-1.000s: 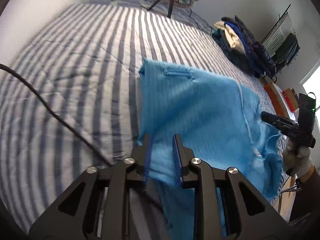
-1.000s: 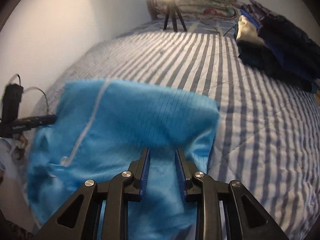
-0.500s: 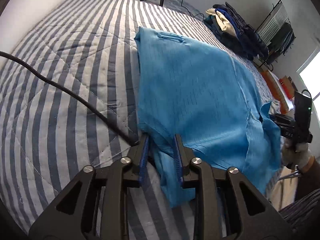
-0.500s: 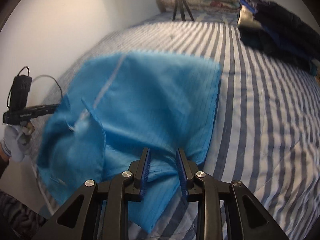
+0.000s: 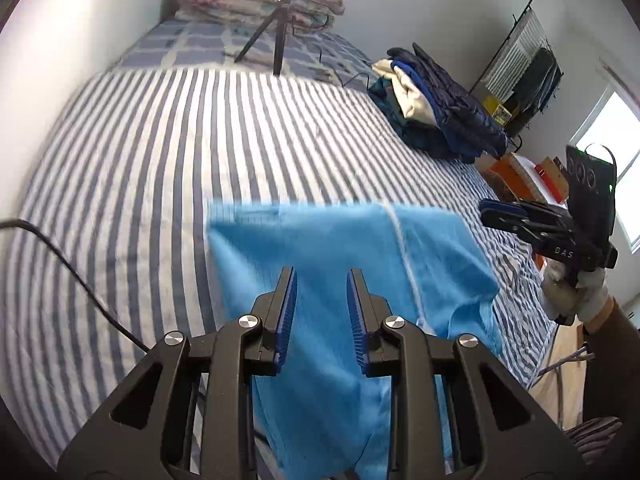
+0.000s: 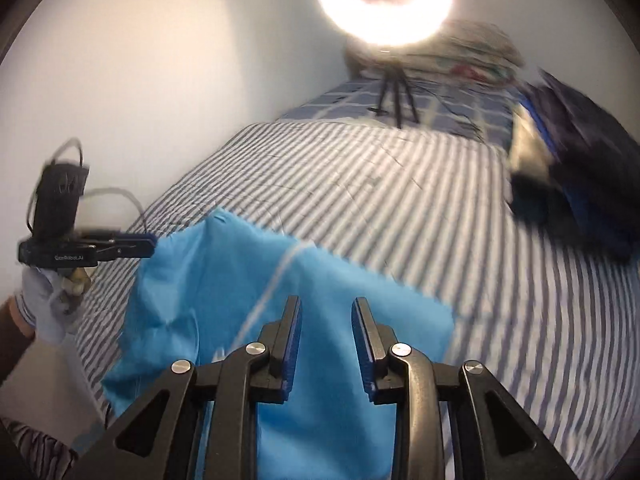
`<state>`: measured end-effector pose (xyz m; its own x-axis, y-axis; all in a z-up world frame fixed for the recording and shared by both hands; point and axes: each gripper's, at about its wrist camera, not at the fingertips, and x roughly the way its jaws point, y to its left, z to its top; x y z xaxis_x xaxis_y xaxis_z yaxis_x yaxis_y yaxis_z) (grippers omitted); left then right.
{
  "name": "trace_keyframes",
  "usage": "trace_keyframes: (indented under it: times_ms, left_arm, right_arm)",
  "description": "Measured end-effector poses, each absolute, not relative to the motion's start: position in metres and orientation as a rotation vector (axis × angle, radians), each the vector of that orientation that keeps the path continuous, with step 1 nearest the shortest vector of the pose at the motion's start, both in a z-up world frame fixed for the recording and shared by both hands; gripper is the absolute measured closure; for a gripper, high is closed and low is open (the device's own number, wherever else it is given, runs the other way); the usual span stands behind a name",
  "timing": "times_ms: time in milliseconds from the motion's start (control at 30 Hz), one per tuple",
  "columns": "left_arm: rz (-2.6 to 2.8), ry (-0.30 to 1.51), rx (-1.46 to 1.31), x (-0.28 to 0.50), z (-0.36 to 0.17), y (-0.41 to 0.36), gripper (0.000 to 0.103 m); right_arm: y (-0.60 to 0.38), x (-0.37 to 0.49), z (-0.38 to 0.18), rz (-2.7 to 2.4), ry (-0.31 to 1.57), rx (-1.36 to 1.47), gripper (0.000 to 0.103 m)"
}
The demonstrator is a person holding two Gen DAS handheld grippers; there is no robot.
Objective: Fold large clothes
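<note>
A bright blue garment (image 5: pixel 340 240) with a pale seam is raised off the striped bed (image 5: pixel 160 160), its top edge blurred. It fills the gap between the pads of my left gripper (image 5: pixel 322 276) and hangs down below them, so that gripper is shut on it. In the right wrist view the same garment (image 6: pixel 320 280) runs between the pads of my right gripper (image 6: pixel 326 304), also gripped. The right gripper (image 5: pixel 486 210) shows at the cloth's far right edge, held in a gloved hand (image 5: pixel 576 292). The left gripper (image 6: pixel 148 245) shows at the cloth's left corner.
A pile of dark and cream clothes (image 5: pixel 440 120) lies on the bed's right side. A ring light on a tripod (image 5: pixel 276 36) stands near the folded quilt (image 5: pixel 240 0) at the head. A black cable (image 5: pixel 80 280) crosses the bed at left. A clothes rack (image 5: pixel 532 64) stands by the wall.
Half a second ago the garment lay spread flat on the bed. Both grippers have since risen and its near part is lifted, with the far edge up in the air.
</note>
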<state>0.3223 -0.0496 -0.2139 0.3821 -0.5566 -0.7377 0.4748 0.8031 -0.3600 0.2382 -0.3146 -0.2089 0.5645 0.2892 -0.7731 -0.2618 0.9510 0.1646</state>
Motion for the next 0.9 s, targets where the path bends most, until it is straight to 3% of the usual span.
trace_keyframes:
  times_ms: [267,500,767,900]
  left_arm:
    - [-0.617,0.941,-0.063,0.343,-0.182,-0.024,0.073]
    - [-0.616,1.046,-0.138,0.396,-0.226,-0.050,0.073]
    - [-0.565,1.162,-0.006,0.394,-0.296,-0.078,0.073]
    - [-0.572,1.136,-0.012,0.383,-0.292,-0.074,0.073]
  right_arm:
    - [-0.277,0.260,-0.217,0.385,0.936,-0.058,0.076]
    - [-0.247,0.294,-0.239,0.426,0.970,-0.028,0.076]
    - [-0.227,0.312,-0.294,0.411,1.102,-0.115,0.080]
    - [-0.228,0.304,-0.292,0.404,1.131,-0.132,0.080]
